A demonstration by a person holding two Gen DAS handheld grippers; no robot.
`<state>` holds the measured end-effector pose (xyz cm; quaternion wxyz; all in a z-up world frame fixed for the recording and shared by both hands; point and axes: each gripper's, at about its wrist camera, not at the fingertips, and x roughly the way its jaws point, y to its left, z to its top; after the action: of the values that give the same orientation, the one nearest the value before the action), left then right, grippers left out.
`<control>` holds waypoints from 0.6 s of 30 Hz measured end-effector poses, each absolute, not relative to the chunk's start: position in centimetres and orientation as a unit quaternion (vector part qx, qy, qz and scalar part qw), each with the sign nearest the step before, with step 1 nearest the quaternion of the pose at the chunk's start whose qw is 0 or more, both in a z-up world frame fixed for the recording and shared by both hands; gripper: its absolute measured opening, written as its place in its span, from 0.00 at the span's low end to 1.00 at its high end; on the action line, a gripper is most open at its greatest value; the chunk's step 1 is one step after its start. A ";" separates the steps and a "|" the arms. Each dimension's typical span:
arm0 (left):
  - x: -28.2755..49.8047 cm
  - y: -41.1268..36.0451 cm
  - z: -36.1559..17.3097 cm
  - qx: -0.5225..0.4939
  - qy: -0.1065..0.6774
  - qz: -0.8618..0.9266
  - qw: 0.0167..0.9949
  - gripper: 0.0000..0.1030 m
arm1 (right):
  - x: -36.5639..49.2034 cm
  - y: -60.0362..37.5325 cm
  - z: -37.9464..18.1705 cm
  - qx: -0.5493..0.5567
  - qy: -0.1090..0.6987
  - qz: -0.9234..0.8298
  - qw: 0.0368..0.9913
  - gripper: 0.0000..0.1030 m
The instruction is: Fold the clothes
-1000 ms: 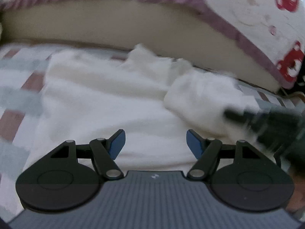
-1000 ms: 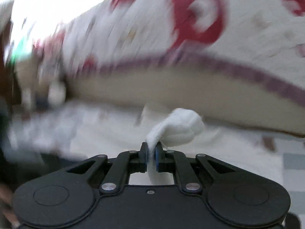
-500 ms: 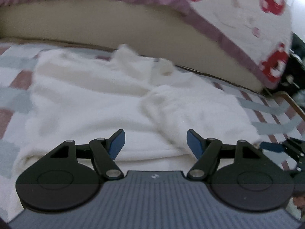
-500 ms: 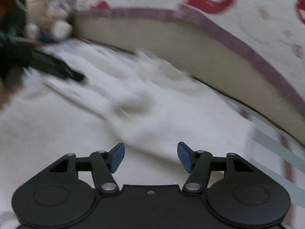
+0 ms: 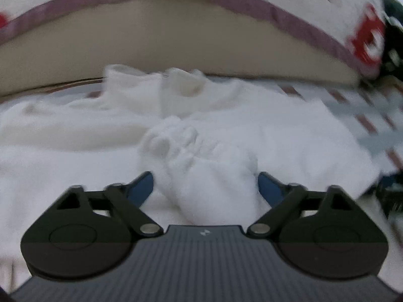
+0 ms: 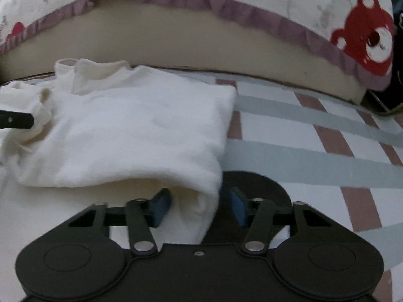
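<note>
The white garment lies on the checked bedsheet, directly in front of the beige mattress edge that carries a bear-print cover. The garment's right side is folded over toward the centre, forming a rounded fold edge nearest the right gripper. The right gripper's jaws stand apart, one pad on each side of the lower corner of that fold; no clamping is evident. The left gripper is positioned over the garment nearer the mattress edge, jaws likewise apart, with a bunched ridge of fabric rising between the blue pads. The left-wrist view is motion-blurred; contact between pads and fabric cannot be determined.
</note>
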<state>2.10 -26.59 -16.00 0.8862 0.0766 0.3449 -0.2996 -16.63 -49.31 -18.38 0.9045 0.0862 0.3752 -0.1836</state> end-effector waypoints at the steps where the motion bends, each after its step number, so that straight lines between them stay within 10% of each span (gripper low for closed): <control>1: 2.4 -26.8 -16.2 0.087 0.343 -0.303 0.885 0.22 | -16.9 -49.6 -18.5 0.105 0.366 -0.181 0.907 0.26; 6: 0.0 -22.5 -12.1 0.016 0.226 -0.226 0.948 0.18 | -17.7 -51.6 -18.8 0.166 0.348 -0.191 0.902 0.13; 12: -0.3 -20.6 -16.3 0.056 0.309 -0.189 0.930 0.22 | -18.0 -50.5 -18.9 0.147 0.354 -0.195 0.902 0.13; 15: -0.1 -18.8 -16.1 0.042 0.320 -0.170 0.931 0.44 | -18.2 -50.9 -18.9 0.165 0.352 -0.194 0.901 0.13; 18: 0.1 -17.8 -15.0 0.089 0.290 -0.120 0.945 0.45 | -18.4 -51.2 -18.7 0.177 0.350 -0.195 0.899 0.13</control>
<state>0.14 -17.77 -15.02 0.9454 0.0892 0.2896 -0.1195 -18.38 -51.16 -18.71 0.8993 0.1765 0.3496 -0.1945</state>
